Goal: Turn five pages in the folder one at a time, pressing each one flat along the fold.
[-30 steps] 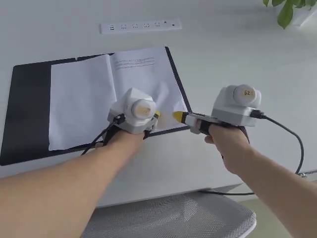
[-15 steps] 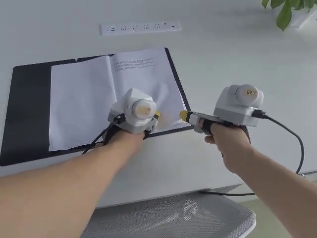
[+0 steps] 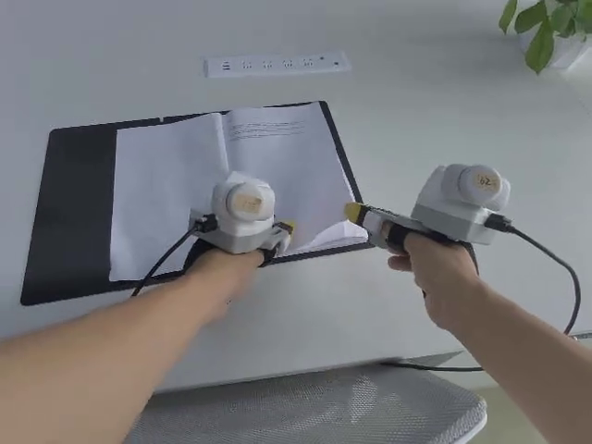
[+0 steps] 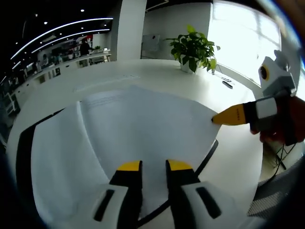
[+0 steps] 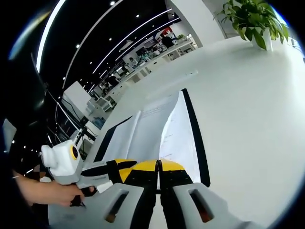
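A black folder (image 3: 69, 213) lies open on the white table with a left page (image 3: 166, 199) and a right page (image 3: 277, 157). My left gripper (image 3: 282, 233) is low over the near part of the right page (image 4: 143, 129). In the left gripper view its yellow tips (image 4: 153, 166) stand a narrow gap apart with nothing between them. My right gripper (image 3: 354, 213) is at the folder's right edge, its jaws (image 5: 157, 166) closed together. Its tip (image 4: 228, 116) meets the right page's outer edge, which bulges up slightly there.
A white power strip (image 3: 276, 64) lies beyond the folder. A potted plant (image 3: 546, 28) stands at the far right. A grey mesh chair (image 3: 324, 407) sits under the table's near edge. The right gripper's cable (image 3: 550, 264) trails off to the right.
The right gripper's tip has drawn a little to the right, from over the page to its outer edge. The left gripper has stayed over the right page. The head camera has shifted.
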